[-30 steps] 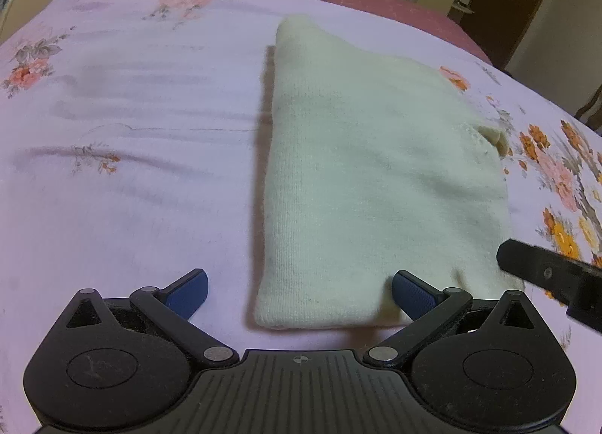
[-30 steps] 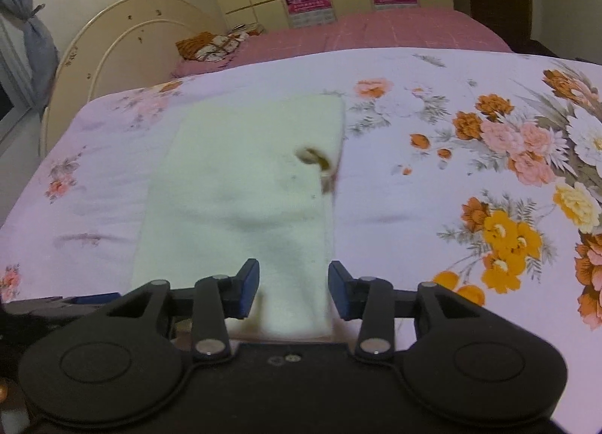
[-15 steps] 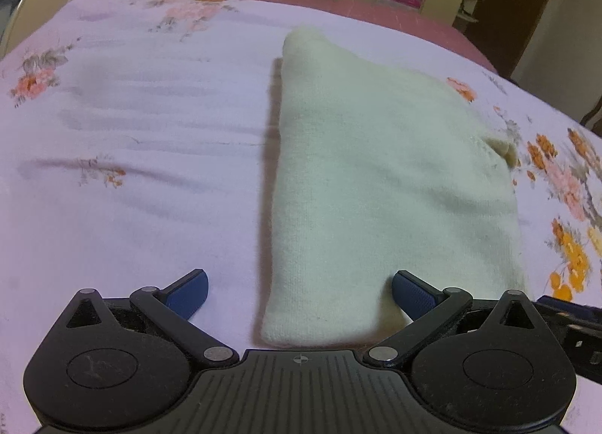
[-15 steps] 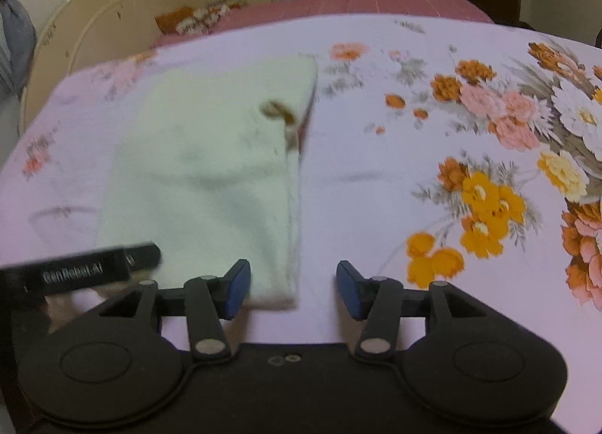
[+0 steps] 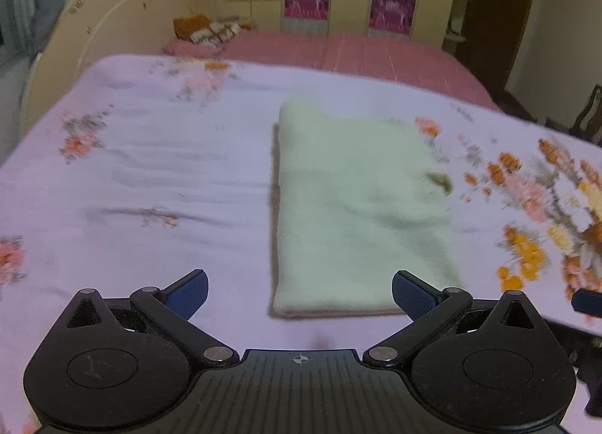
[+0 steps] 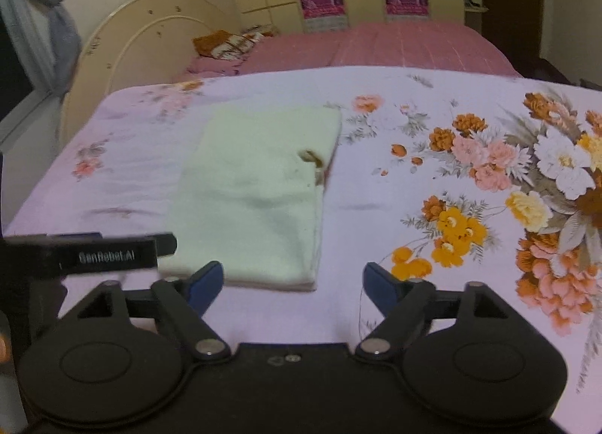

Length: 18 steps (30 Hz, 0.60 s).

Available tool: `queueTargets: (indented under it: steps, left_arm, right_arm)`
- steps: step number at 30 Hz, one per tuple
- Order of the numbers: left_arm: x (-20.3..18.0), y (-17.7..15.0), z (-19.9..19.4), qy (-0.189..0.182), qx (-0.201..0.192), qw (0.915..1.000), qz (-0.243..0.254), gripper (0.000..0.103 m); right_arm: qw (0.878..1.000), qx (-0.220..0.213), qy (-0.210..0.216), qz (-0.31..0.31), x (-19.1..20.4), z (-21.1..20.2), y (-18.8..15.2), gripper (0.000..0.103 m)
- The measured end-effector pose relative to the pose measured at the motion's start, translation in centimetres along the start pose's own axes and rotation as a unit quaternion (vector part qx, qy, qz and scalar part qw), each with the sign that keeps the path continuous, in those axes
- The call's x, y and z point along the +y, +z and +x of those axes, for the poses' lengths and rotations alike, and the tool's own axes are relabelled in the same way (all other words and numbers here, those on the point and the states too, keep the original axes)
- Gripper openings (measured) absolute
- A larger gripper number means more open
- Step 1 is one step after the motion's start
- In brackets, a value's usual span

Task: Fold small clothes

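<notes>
Both the left tool (image 5: 299, 289) and right tool (image 6: 293, 281) gape, released, near the folded cream garment (image 5: 353, 208)

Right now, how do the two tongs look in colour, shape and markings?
Both the left tongs and the right tongs are black, with round pivot housings, silver rivets and blue textured fingertips. A white label, blurred, marks the left one's side.

One folded cloth (image 5: 353, 208), two hand-held grippers (image 5: 299, 293).
</notes>
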<state>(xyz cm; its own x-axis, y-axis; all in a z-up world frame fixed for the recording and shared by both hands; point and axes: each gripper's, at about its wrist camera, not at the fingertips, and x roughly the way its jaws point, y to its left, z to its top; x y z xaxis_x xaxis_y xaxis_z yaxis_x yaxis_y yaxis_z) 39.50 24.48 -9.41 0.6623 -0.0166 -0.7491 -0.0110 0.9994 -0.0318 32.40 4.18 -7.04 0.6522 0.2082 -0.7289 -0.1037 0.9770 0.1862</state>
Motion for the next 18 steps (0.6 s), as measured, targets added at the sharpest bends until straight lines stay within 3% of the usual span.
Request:
queueTargets:
  steps: [6,10,18]
  left_arm:
    - [-0.9,-2.5,-7.5,0.01,-0.028,0.9995,0.005,0.103]
    - [-1.3,-4.9,-12.8,0.023,-0.049,0.9985,0.005,0.103]
    - [-1.3,-10.3,-21.8,0.019,-0.067,0.9968,-0.04,0.103]
  right_arm:
    - [0.999,-0.025,0.022,-0.027,0.9,-5.5,-2.0,0.101]
    - [0.999,-0.035,0.01,-0.037,1.6,-9.4,-3.8,0.102]
    - [0.988,-0.133,-0.032,-0.075,3.0,-18.6,-7.3,0.102]
